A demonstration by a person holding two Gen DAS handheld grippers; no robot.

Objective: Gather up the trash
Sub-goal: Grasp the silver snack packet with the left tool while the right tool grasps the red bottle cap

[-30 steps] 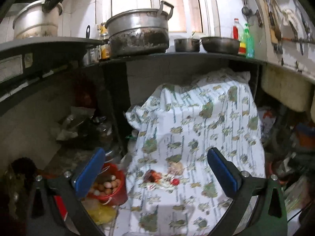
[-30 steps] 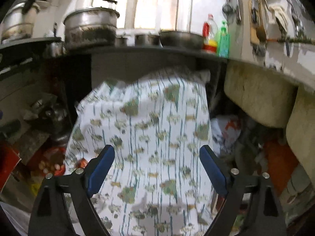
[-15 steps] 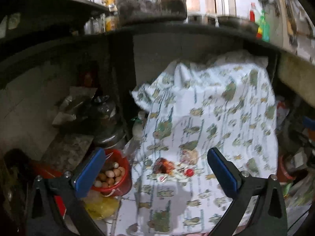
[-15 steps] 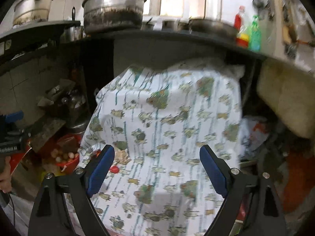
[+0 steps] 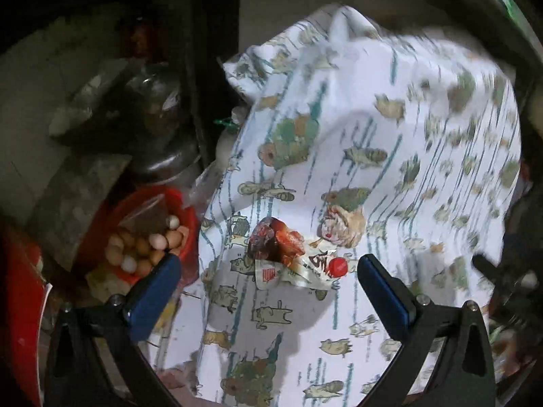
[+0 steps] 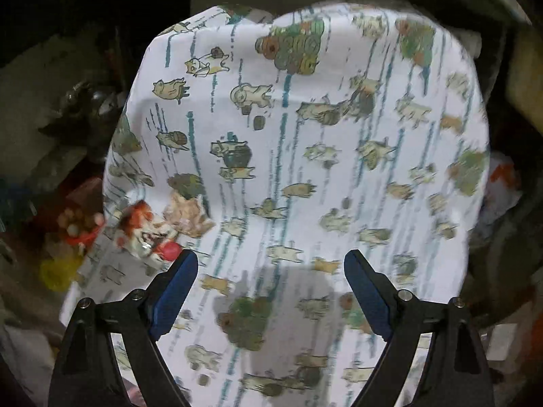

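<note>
A small pile of trash lies on a cat-print cloth: a dark red crumpled wrapper, a white printed wrapper with a red cap, and a crumpled beige tissue. My left gripper is open and empty, just short of the pile, its jaws wide on either side. The pile shows blurred in the right wrist view, left of my right gripper, which is open and empty over the cloth.
A red bowl of eggs sits left of the cloth, beside a dark glass jar and a grey stone block. A dark shelf edge runs overhead. Clutter fills the dim right side.
Both grippers have dropped lower and moved closer to the cloth. The shelf and pots have left the views. The trash pile now sits between my left gripper's open jaws.
</note>
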